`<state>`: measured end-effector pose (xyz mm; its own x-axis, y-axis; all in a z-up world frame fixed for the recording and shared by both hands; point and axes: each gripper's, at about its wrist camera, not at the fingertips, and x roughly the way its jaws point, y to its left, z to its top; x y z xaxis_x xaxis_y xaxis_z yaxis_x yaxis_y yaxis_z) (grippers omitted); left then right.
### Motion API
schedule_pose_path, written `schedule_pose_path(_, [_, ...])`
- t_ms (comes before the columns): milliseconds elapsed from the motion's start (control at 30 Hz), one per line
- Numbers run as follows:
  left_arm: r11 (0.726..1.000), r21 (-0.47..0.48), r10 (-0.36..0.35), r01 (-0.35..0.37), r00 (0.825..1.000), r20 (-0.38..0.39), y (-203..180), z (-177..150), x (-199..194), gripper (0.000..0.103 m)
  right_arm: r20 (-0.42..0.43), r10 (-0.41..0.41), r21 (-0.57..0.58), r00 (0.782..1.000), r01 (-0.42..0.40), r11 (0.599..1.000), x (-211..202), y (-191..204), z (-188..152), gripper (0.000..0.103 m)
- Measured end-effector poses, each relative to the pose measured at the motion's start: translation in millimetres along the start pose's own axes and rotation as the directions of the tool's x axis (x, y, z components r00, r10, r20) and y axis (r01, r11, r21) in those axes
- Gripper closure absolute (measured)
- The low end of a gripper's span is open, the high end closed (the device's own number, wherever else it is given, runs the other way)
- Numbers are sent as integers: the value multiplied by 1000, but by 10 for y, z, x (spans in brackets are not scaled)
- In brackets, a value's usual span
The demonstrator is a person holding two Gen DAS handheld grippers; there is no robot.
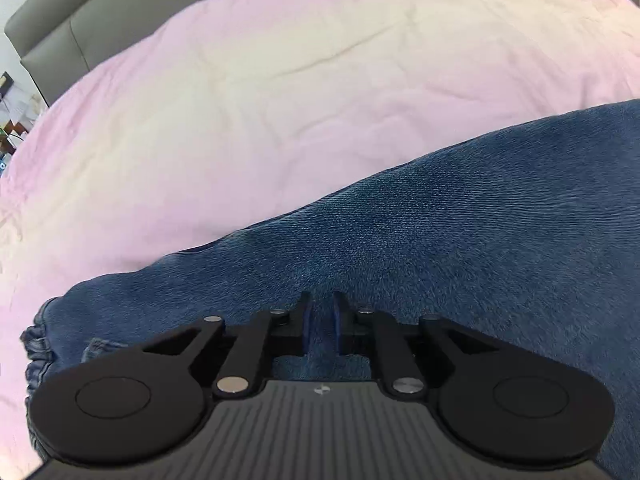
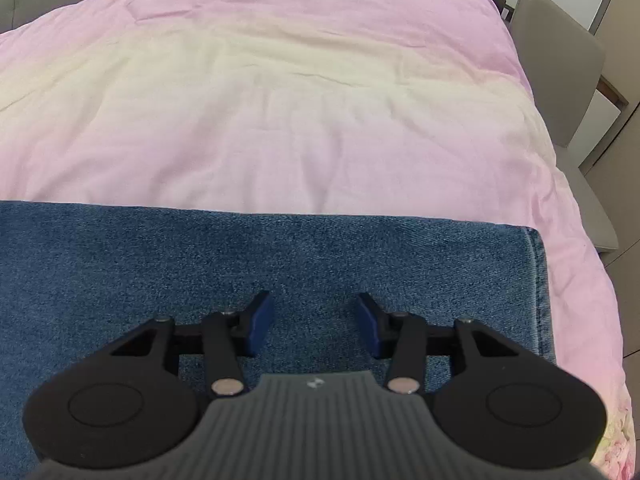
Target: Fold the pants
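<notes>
Pants [image 1: 460, 220] of dark blue denim lie spread on the pink and cream bed cover [image 1: 280, 80], directly under both of your grippers. Your left gripper [image 1: 321, 326] has its jaws drawn in to a narrow gap, and a ridge of the denim rises between the blue pads [image 1: 307, 328]; the pads look pressed against that pinch of cloth. Below and to the left of that gripper the gathered elastic waistband [image 1: 38, 344] bunches at the edge of the fabric. Ahead of it the cover stretches away to a grey headboard [image 1: 80, 12].

Your right gripper [image 2: 316, 322] stands with its jaws well apart, nothing between the pads [image 2: 260, 320], only flat denim beneath them. To the right of that gripper the stitched hem [image 2: 538, 292] of the pants runs along the fabric's edge, and ahead of it the folded edge lies straight across the cover. A grey chair [image 2: 560, 60] stands beyond the bed, far to the right.
</notes>
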<state>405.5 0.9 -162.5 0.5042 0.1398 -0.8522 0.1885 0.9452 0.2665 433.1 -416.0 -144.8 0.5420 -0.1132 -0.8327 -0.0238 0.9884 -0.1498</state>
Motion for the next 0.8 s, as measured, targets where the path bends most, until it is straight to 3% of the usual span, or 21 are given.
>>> schedule_pose_path(233, [993, -70, -91, 95, 994, 61, 133, -481, -793, 86, 21, 60, 56, 998, -61, 997, -544, -220, -566, 59])
schedule_pose_path(400, [978, -112, -172, 174, 985, 24, 126, -908, -1202, 83, 29, 74, 102, 997, -77, 992, -843, -418, -976, 57])
schedule_pose_path(467, [976, -93, -195, 195, 981, 0, 29, -1066, -1268, 82, 35, 77, 104, 996, -80, 991, -944, -465, -1134, 56])
schedule_pose_path(533, [976, -84, -201, 200, 979, -5, -117, -1240, -1310, 74, 33, 79, 94, 996, -82, 992, -1018, -470, -1248, 54])
schedule_pose_path(633, [971, -110, -216, 214, 976, -4, -299, -1397, -1134, 68, 23, 83, 95, 996, -85, 992, -1048, -487, -1374, 53])
schedule_pose_path(700, [970, -145, -199, 196, 980, -6, -364, -1446, -1005, 65, 20, 84, 107, 996, -86, 991, -1058, -526, -1409, 53])
schedule_pose_path(800, [956, -239, -156, 167, 986, 65, -329, -1507, -1004, 63, 14, 80, 95, 997, -81, 992, -1104, -587, -1489, 53])
